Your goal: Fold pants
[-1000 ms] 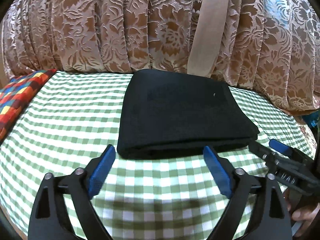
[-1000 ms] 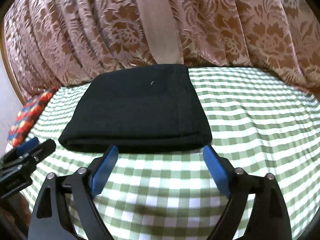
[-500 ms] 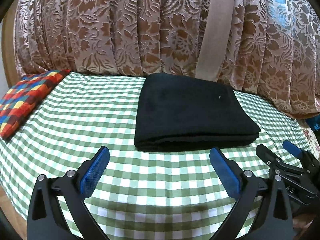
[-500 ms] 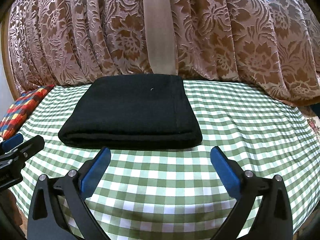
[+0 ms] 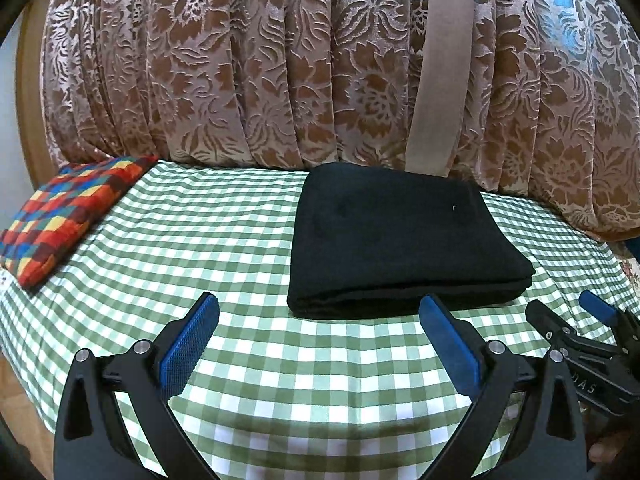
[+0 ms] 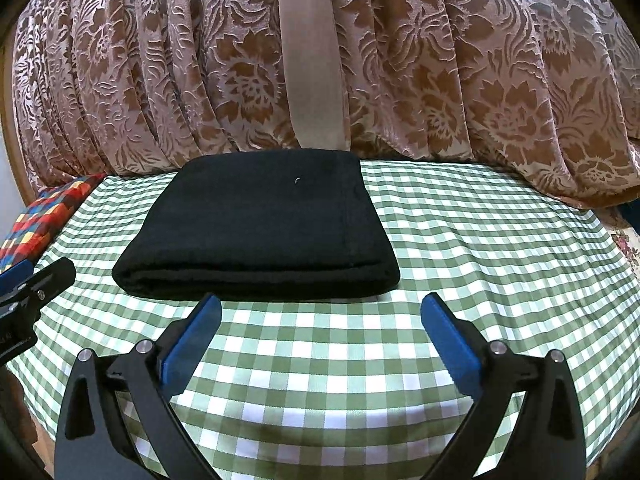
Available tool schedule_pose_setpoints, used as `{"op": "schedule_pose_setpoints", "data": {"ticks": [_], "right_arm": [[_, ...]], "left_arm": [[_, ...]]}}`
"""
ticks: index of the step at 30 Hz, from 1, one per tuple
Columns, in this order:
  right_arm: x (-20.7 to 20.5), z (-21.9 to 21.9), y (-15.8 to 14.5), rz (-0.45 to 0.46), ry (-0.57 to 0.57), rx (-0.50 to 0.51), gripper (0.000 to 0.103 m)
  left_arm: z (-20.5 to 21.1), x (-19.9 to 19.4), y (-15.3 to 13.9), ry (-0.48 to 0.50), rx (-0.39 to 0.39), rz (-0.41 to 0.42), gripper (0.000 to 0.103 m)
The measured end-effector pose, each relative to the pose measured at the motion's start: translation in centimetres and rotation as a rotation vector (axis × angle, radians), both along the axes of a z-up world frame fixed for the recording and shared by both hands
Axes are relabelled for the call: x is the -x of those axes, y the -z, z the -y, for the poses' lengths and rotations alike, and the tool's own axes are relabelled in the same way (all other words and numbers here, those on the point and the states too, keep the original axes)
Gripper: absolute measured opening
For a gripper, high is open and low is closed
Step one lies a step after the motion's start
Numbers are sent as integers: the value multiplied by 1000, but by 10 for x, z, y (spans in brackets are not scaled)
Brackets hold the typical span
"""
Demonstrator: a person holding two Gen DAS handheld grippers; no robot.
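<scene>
1. Two grippers hanging short of the work: left gripper [image 5: 319, 314] and right gripper [image 6: 321, 314] both with jaws spread wide, nothing between the blue pads, just opened out to that width over the past second.
2. Black pants [image 5: 400, 240] lying in a compact, thick rectangle on the green checked tablecloth [image 5: 192, 240], far edge close against the floral curtain [image 5: 280, 80], near edge a rounded fold facing the grippers.
3. Placed so, probably, because folding looks finished: edges squared, layers stacked, no loose leg showing.
4. Held clear and open, judged as a release posture, avoiding snagging the bundle.
5. Right gripper also visible at the lower right of the left view [image 5: 568, 312], just beside the pants' corner, not touching.
6. Patchwork cushion [image 5: 68, 216] off to the left, well apart, out of the way.
</scene>
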State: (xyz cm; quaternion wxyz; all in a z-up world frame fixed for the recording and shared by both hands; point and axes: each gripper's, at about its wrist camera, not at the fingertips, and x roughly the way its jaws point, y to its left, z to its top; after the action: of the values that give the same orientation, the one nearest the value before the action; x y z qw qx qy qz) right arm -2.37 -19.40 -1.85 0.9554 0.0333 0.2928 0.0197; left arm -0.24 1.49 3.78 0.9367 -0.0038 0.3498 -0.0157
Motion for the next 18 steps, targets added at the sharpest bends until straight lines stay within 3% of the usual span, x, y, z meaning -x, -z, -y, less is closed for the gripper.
{"op": "schedule_pose_setpoints", "data": {"ticks": [18], "right_arm": [[9,-3,-4,25,-3,13,100]], "left_arm": [[3,8,-8,3,-18,30,99]]}}
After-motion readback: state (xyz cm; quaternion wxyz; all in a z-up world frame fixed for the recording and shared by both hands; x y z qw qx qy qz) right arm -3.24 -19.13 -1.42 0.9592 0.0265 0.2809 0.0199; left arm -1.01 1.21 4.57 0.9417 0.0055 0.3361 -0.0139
